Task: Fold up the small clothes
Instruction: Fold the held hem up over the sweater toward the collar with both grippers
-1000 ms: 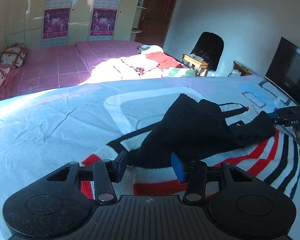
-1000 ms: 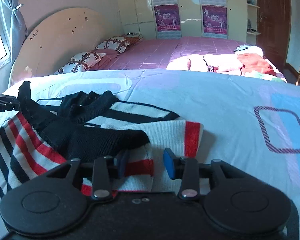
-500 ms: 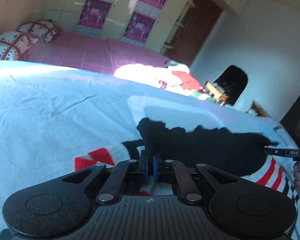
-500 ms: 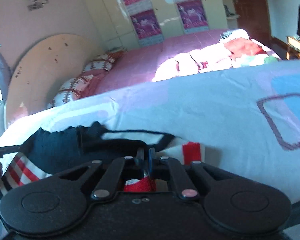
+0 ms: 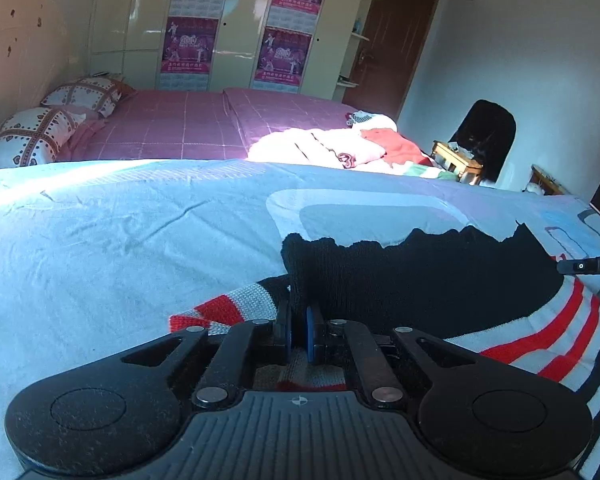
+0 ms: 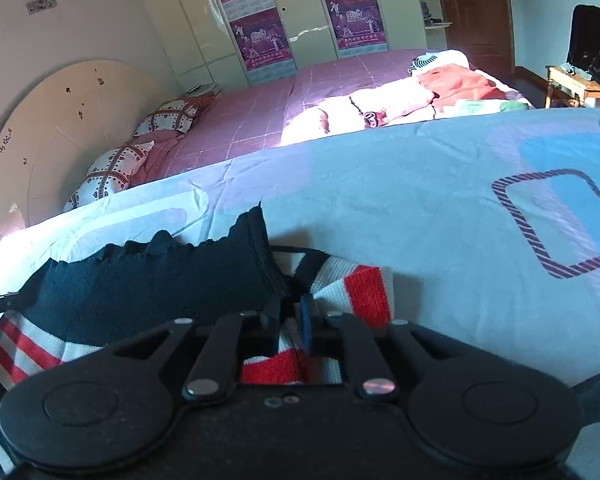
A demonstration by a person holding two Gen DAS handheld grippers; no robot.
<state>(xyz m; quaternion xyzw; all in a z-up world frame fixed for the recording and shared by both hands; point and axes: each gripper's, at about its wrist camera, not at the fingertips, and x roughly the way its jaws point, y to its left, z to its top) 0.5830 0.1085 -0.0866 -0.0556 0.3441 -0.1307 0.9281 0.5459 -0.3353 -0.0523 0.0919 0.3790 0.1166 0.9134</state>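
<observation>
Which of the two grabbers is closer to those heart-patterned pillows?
Left. The left gripper grips the sweater on the side toward the pillows; the right gripper grips farther away.

Pale blue bedspread [image 5: 140, 240], pink bed [image 5: 188, 128], 2 patterned pillows [image 5: 28, 140], brown door [image 5: 392, 36], wardrobe posters [image 5: 188, 48]

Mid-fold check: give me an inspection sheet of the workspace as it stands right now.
Surface: pale blue patterned bedsheet, wrinkled.
Job's things: striped sweater with black part raised along one edge.
Clutter: clothes pile on the pink bed behind.
Grippers: left gripper shut on sweater fabric; right gripper likewise.
Cables: nothing seen.
Surroundings: wardrobe with posters, pillows, brown door.
</observation>
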